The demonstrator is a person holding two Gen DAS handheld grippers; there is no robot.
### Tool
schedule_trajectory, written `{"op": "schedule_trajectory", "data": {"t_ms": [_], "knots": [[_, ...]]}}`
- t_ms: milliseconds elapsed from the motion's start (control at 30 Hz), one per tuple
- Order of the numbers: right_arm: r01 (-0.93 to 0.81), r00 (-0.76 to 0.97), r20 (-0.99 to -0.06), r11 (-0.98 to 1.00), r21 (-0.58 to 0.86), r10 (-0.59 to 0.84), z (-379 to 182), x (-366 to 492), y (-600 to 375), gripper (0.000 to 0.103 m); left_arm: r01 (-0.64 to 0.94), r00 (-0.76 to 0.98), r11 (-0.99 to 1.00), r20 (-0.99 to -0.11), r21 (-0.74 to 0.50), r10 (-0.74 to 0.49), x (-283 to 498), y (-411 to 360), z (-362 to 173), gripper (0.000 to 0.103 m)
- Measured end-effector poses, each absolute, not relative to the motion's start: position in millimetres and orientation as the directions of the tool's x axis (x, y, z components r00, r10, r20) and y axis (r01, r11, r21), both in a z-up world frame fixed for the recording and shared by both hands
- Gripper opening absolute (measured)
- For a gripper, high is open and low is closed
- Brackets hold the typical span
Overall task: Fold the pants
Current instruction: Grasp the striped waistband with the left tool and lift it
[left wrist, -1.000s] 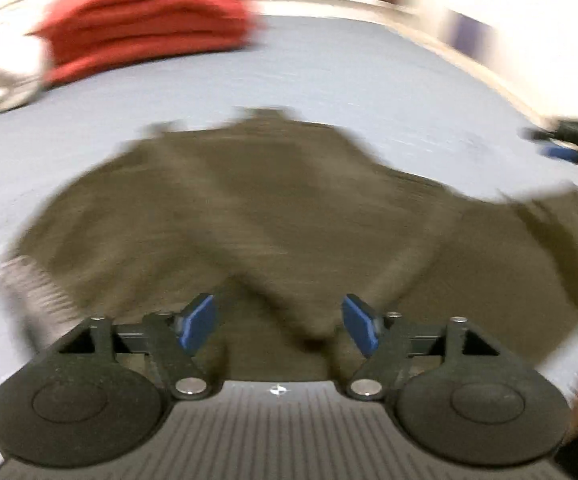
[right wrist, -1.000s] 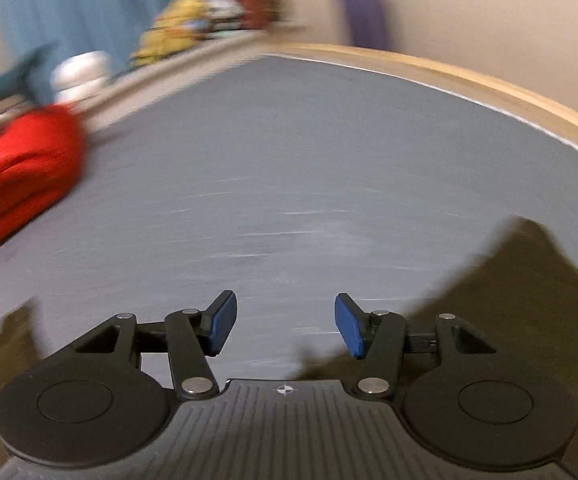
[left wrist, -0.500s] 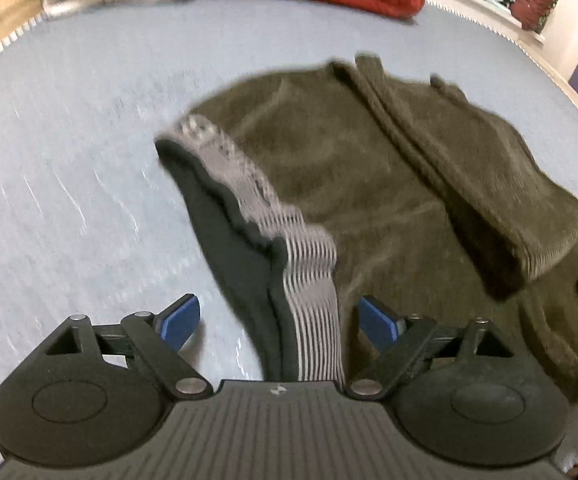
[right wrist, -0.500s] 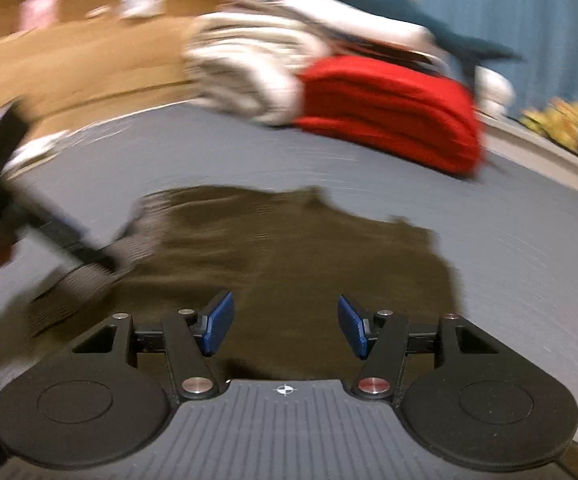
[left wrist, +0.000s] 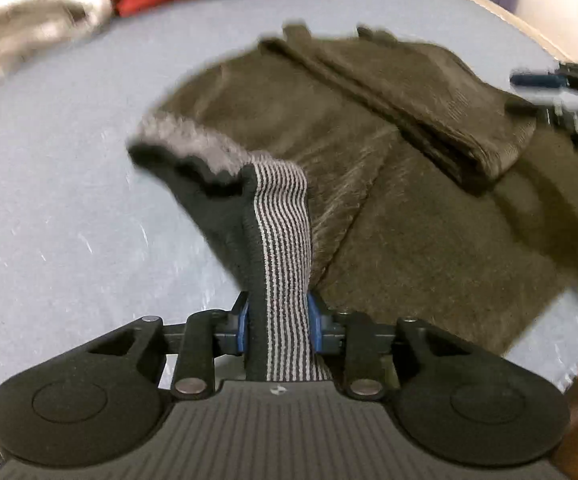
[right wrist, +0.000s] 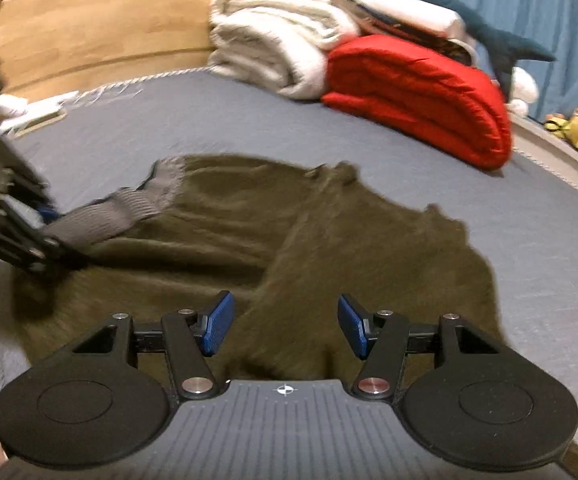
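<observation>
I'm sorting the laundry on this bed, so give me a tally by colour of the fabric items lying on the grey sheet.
Olive-brown: 1, the pants, striped waistband pinched in the left gripper
Red: 1, the folded blanket
Cream-white: 1, the folded blanket
Total: 3
The stack behind these is too blurred to count.

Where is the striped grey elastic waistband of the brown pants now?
In the left wrist view, the waistband is clamped in the left gripper, lifted off the grey bedsheet.
</observation>
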State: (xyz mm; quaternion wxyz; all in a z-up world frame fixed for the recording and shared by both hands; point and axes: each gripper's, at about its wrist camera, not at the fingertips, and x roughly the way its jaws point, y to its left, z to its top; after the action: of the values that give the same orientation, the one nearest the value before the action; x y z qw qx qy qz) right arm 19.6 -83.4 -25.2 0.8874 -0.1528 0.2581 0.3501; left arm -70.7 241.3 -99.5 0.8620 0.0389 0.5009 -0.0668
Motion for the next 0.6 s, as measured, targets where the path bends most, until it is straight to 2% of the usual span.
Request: {"op": "schedule_trajectory", "data": {"t_ms": [33,100,167,233,267,333,400,467,533,567,600], "knots": [[-0.684,0.633,-0.558,0.726,-0.077,0.537,-22.3,25.8,-88.7,0.060,0.165,0.477,0.986,-0.877,0.016,-0.065,-72.1,240.6,-103.5,0.043],[-0.637,0.661,-0.549,0.769,-0.049,0.512,-19.3,42.2,-101.4,0.061,0.139,0.495,0.987,-0.869,0.086,0.006,-72.2,233.7,-101.4,0.071],[-0.585,0.684,-0.548,0.811,-0.018,0.481,-18.0,58.2,-115.7,0.062,0.102,0.536,0.987,-0.842,0.124,0.051,-69.1,228.9,-87.5,0.072],[-0.509,0.717,-0.546,0.860,0.015,0.434,-18.5,77.8,-131.5,0.062,0.055,0.628,0.988,-0.775,0.142,0.076,-71.8,227.5,-65.5,0.077],[-0.475,0.729,-0.546,0.879,0.032,0.413,-19.1,85.1,-139.6,0.064,0.045,0.675,0.990,-0.735,0.135,0.069,-72.1,224.9,-54.5,0.077],[-0.394,0.754,-0.548,0.917,0.066,0.363,-20.4,102.8,-155.6,0.065,0.033,0.729,0.995,-0.683,0.095,0.041,-69.1,220.3,-43.8,0.070],[-0.322,0.767,-0.555,0.942,0.099,0.320,-22.3,118.4,-171.5,0.065,0.061,0.747,0.997,-0.664,0.042,-0.018,-61.3,212.9,-41.2,0.048],[-0.283,0.770,-0.564,0.952,0.117,0.298,-28.3,130.0,-181.5,0.066,0.100,0.733,0.994,-0.678,0.033,-0.051,-47.5,203.5,-48.3,0.034],[-0.265,0.766,-0.576,0.957,0.122,0.285,-34.4,139.2,-187.2,0.067,0.083,0.660,0.989,-0.750,0.122,0.037,-27.8,203.9,-73.6,0.029],[-0.261,0.762,-0.582,0.958,0.122,0.282,-37.4,142.3,-189.5,0.067,0.056,0.603,0.984,-0.792,0.167,0.100,-17.4,209.9,-91.5,0.032],[-0.253,0.761,-0.588,0.960,0.118,0.273,-40.2,146.0,-189.8,0.067,0.034,0.588,0.987,-0.802,0.156,0.107,-13.3,213.9,-98.6,0.053]]}}
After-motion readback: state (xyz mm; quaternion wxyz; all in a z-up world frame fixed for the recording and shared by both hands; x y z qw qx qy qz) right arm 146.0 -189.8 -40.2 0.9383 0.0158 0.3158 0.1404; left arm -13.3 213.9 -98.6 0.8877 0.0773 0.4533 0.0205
